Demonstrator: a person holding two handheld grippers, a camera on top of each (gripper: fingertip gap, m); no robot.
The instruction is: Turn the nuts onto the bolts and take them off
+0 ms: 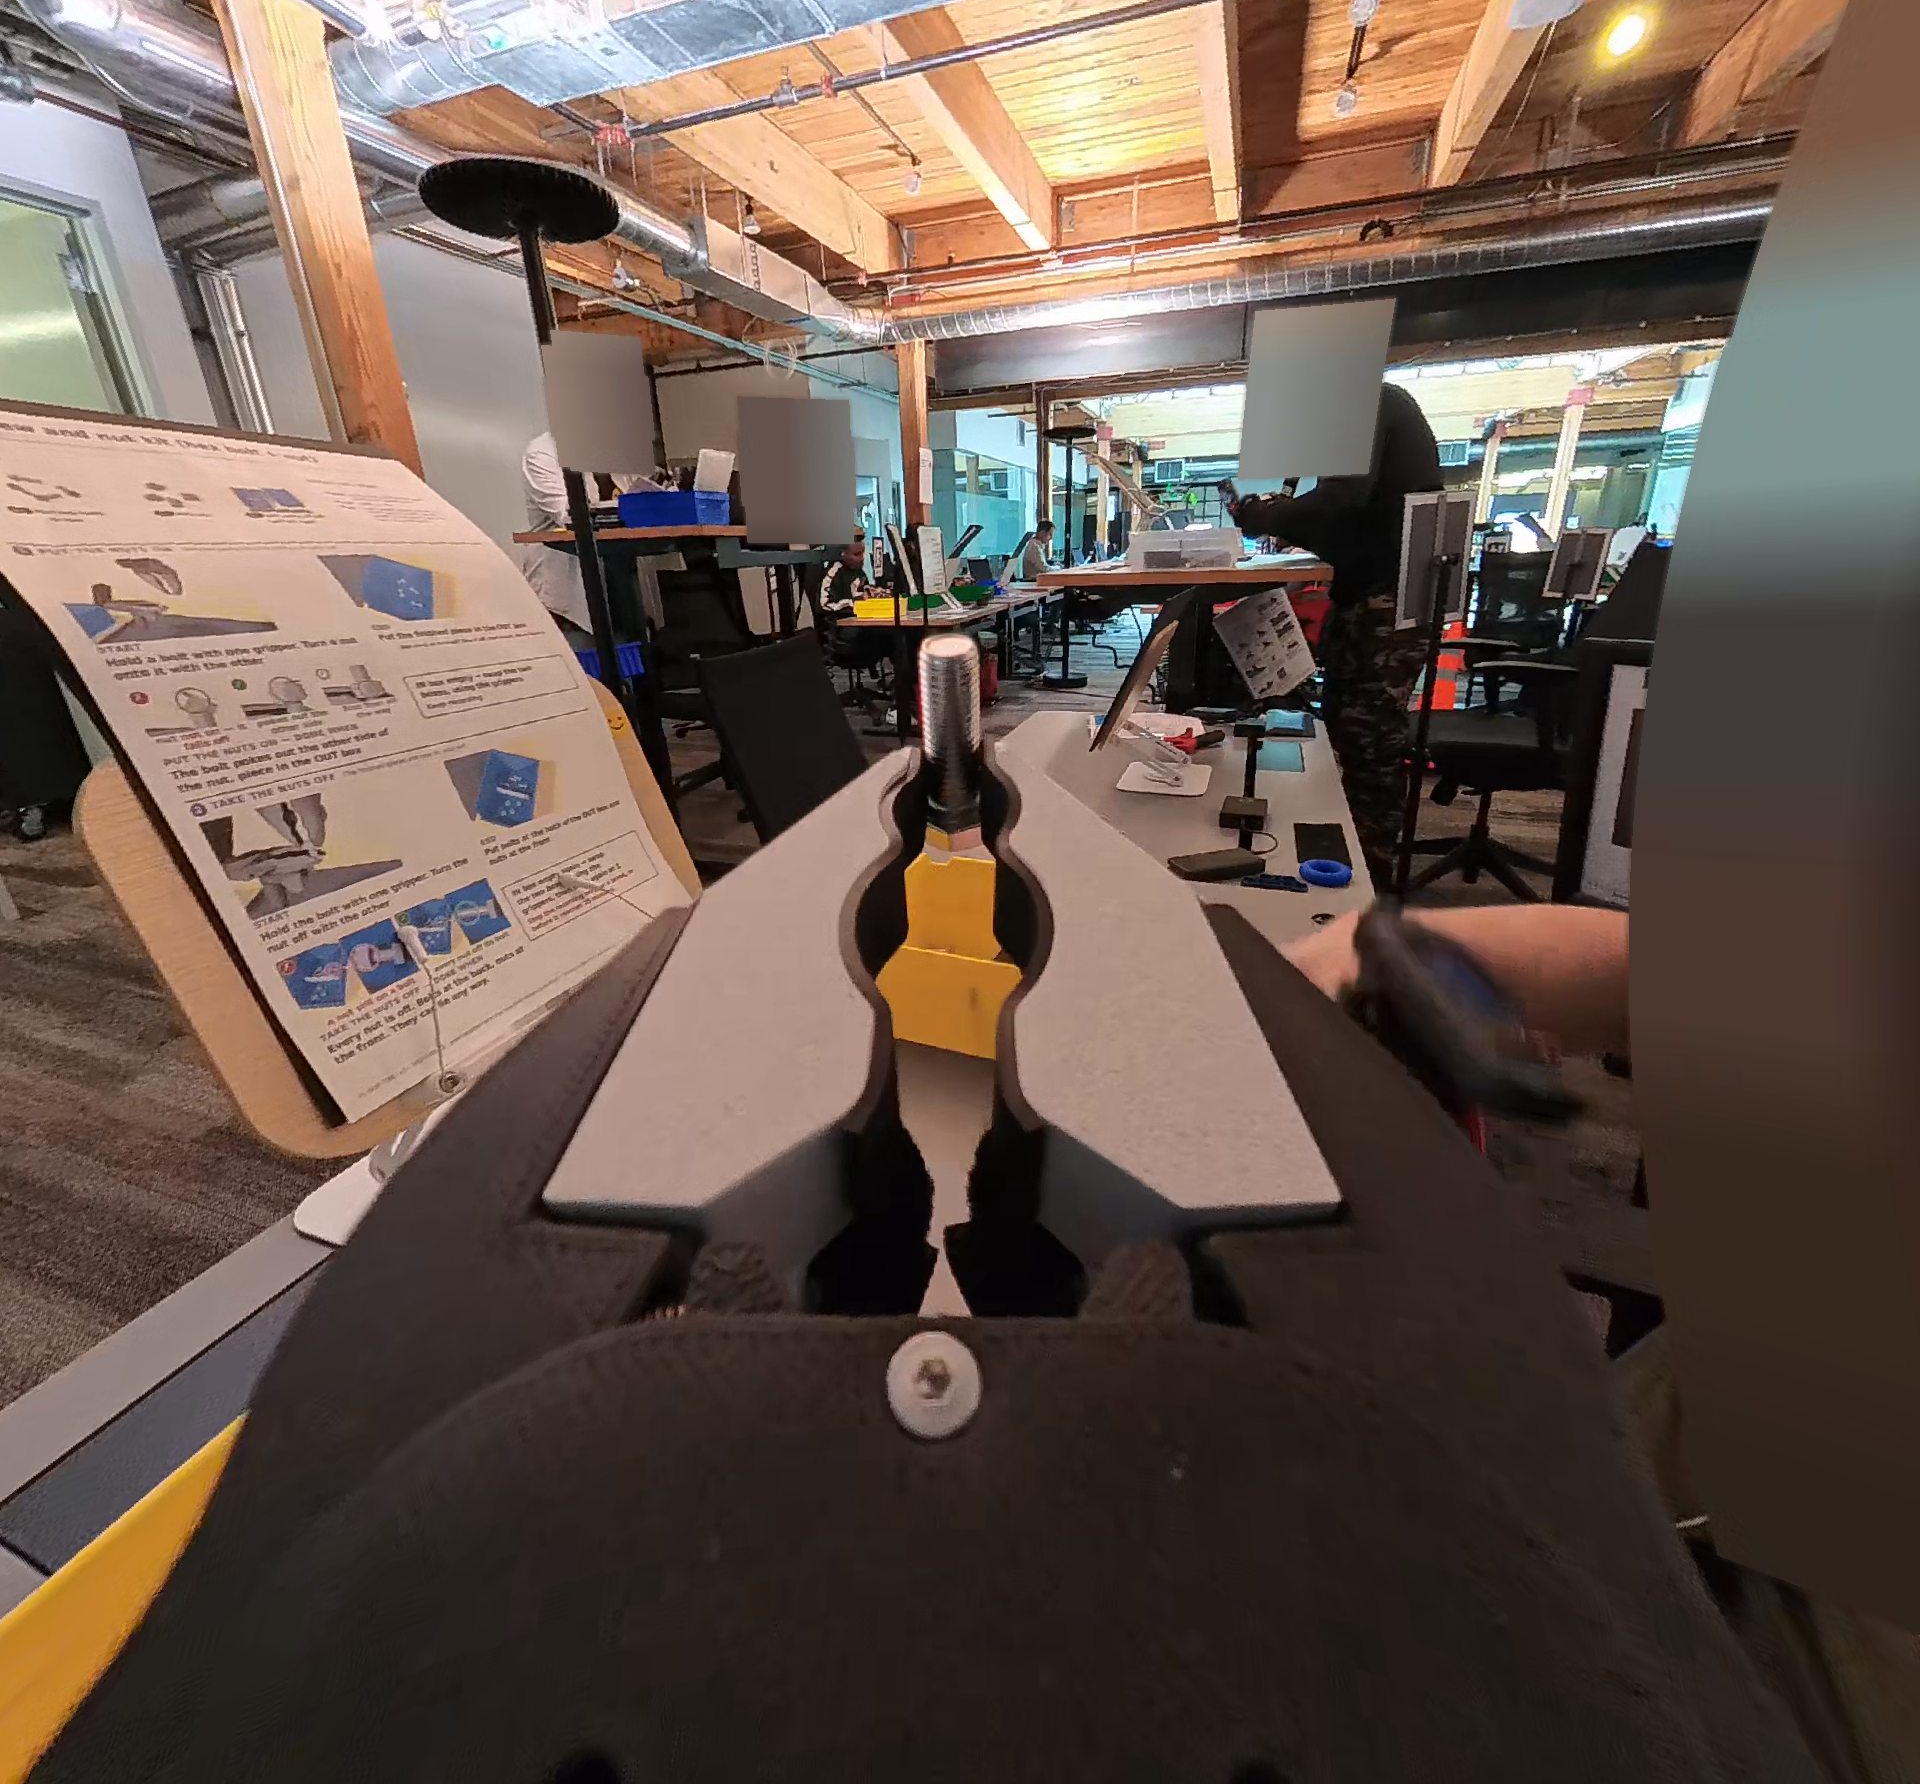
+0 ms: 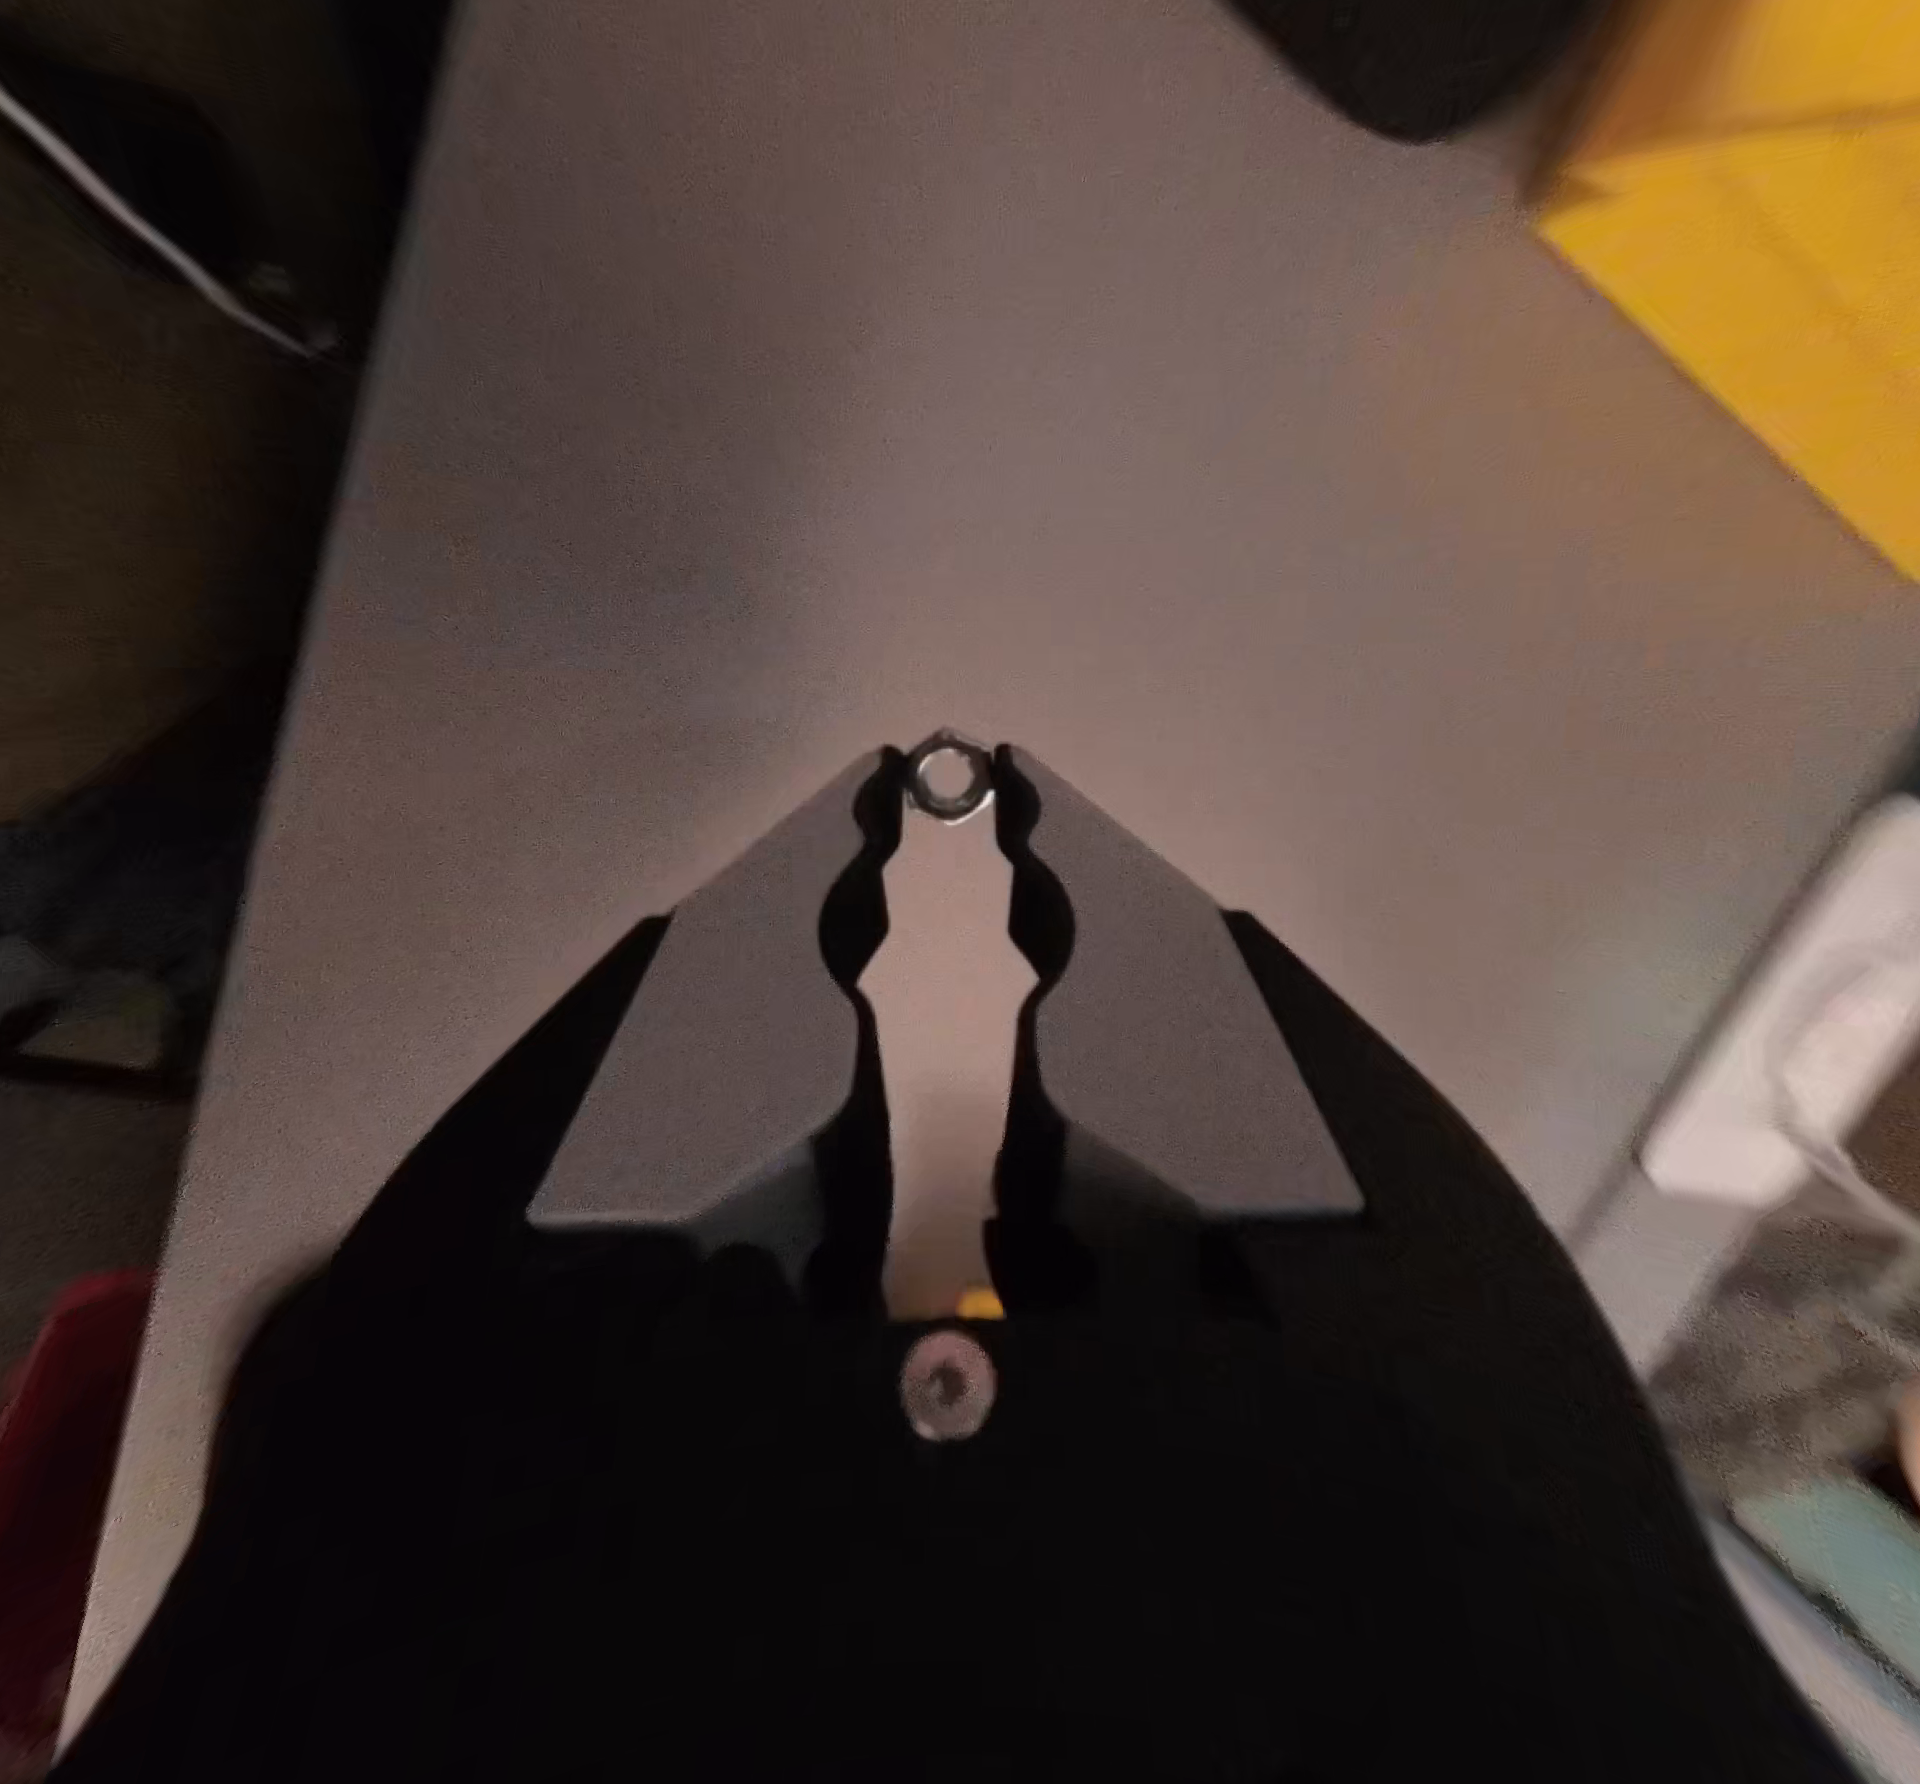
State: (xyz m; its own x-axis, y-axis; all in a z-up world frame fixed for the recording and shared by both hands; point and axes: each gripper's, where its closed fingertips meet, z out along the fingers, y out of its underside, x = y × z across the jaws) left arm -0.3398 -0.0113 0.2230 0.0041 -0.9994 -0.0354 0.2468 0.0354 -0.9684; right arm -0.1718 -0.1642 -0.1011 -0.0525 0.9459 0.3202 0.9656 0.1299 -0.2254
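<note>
Left wrist view shows my left tool (image 1: 951,804) closed on a bolt (image 1: 949,711), gripped low on its shank so the threaded end stands up past the fingertips, bare, with no nut on it. Behind the fingers sits a yellow bin (image 1: 951,945); I judge the bolt is held above it, not resting in it.

On the right wrist view, my right tool (image 2: 943,784) pinches a small nut (image 2: 943,787) right at the very tips, its hole facing the camera, over a plain grey surface (image 2: 935,384). A yellow bin corner (image 2: 1714,300) lies off to the upper right, blurred.

So I read this as the putting-on step, with both parts picked and not yet brought together. Next I need to bring the nut over the bolt's free end, line the hole up square with the thread, and start turning gently so it catches without crossing.

The bolt is silver steel with clean threads along the exposed length. The nut looks 6-sided and silver, though the right picture is dim and soft, so its edges may be misjudged. With only the tips holding it, I think it could slip or tilt easily.
</note>
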